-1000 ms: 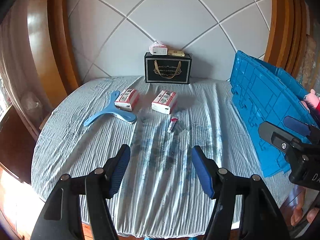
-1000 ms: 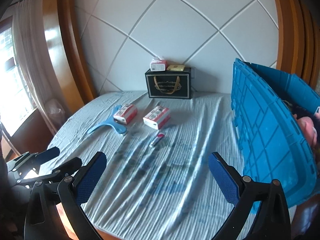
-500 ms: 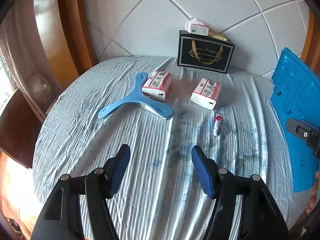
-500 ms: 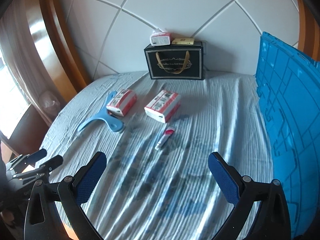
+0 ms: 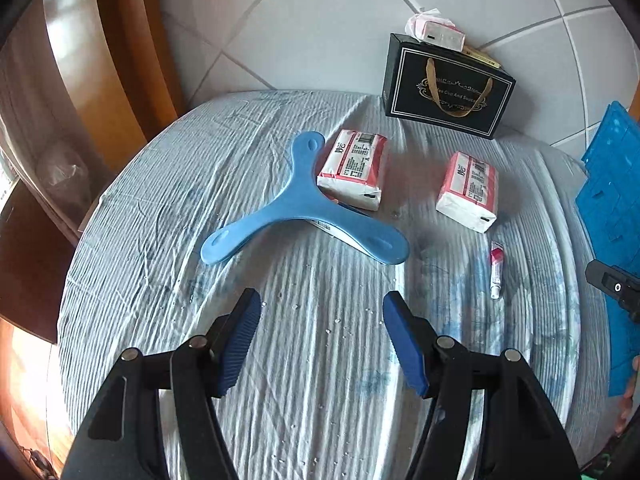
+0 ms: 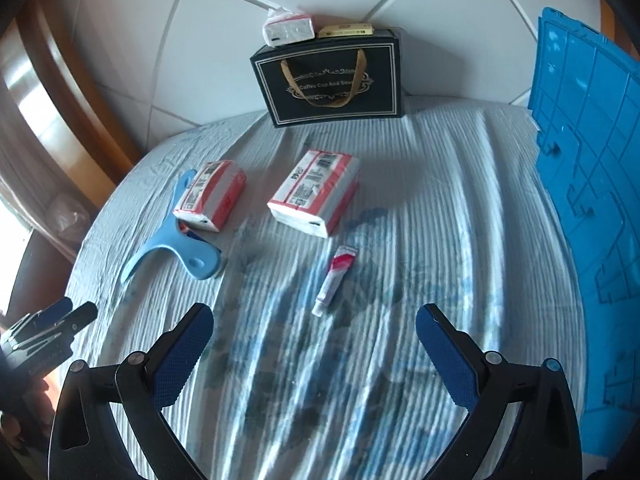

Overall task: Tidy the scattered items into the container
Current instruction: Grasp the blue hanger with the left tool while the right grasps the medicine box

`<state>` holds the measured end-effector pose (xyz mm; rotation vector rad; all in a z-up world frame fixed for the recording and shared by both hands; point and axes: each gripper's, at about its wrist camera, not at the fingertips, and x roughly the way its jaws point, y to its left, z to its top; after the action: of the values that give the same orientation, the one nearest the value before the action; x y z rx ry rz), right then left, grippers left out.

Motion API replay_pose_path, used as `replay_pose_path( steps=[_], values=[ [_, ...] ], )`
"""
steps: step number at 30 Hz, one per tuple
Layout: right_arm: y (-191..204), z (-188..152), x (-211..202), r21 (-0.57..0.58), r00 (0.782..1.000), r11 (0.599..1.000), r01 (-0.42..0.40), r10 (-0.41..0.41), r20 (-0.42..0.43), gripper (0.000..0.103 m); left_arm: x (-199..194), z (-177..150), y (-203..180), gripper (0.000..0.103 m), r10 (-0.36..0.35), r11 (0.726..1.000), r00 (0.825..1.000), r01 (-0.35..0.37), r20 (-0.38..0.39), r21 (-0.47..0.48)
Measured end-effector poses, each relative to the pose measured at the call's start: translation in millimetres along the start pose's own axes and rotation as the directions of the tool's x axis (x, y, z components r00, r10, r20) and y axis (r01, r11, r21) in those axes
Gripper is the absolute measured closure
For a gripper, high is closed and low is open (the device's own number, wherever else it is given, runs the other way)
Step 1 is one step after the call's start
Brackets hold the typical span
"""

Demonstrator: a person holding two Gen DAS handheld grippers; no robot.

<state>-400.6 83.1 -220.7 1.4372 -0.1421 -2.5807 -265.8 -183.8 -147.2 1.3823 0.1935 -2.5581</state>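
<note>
On the striped cloth lie a blue three-armed boomerang, two red-and-white tissue packs and a small pink-and-white tube. The blue crate stands at the right. My left gripper hangs open just short of the boomerang, nothing between its pads. In the right wrist view, my right gripper is open wide, the tube lying just beyond its fingertips. Each gripper shows at the edge of the other's view.
A black gift bag stands at the back against the tiled wall, with a tissue pack and a yellow box on top. The round table's cloth drops off at the left by wooden trim.
Both grippers have come forward and lower over the table, tilting further down. The scattered items now look larger and nearer. Neither gripper's jaws have changed.
</note>
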Motion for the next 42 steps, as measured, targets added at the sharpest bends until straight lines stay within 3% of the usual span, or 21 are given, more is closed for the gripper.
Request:
replay_pose_path(
  steps=[9, 15, 20, 24, 31, 33, 36, 39, 42],
  values=[
    [81, 24, 84, -0.11, 0.997, 0.993, -0.033, 0.025, -0.074, 0.005, 63, 29, 55, 0.04, 0.023, 0.999, 0.998, -0.024, -0.06, -0.023],
    [108, 44, 165, -0.141, 0.989, 0.99, 0.021, -0.042, -0.143, 0.005, 109, 44, 74, 0.04, 0.025, 0.999, 0.995, -0.028, -0.101, -0.025],
    [115, 42, 205, -0.168, 0.977, 0.983, 0.075, -0.106, -0.184, 0.005, 136, 49, 85, 0.04, 0.037, 0.998, 0.99, -0.042, -0.133, -0.037],
    [132, 30, 205, -0.179, 0.972, 0.983, -0.029, -0.014, -0.237, 0.005, 137, 50, 96, 0.04, 0.046, 0.996, 0.99, -0.056, -0.133, -0.066],
    [197, -16, 200, -0.239, 0.9, 0.919, -0.313, 0.206, -0.385, 0.005, 118, 46, 108, 0.04, 0.07, 0.992, 0.991, -0.081, -0.115, -0.095],
    [198, -16, 191, -0.256, 0.907, 0.916, -0.31, 0.204, -0.368, 0.005, 116, 47, 109, 0.04, 0.071, 0.991, 0.991, -0.082, -0.113, -0.103],
    [178, -2, 175, -0.238, 0.937, 0.938, -0.251, 0.175, -0.302, 0.005, 117, 48, 101, 0.04, 0.052, 0.992, 0.993, -0.064, -0.107, -0.11],
    [149, 16, 165, -0.193, 0.967, 0.968, -0.163, 0.118, -0.226, 0.005, 127, 48, 79, 0.04, 0.004, 0.994, 0.993, -0.017, -0.118, -0.108],
    [124, 26, 164, -0.167, 0.979, 0.98, -0.112, 0.079, -0.189, 0.005, 143, 45, 51, 0.04, -0.008, 0.993, 0.99, -0.008, -0.143, -0.115]
  ],
)
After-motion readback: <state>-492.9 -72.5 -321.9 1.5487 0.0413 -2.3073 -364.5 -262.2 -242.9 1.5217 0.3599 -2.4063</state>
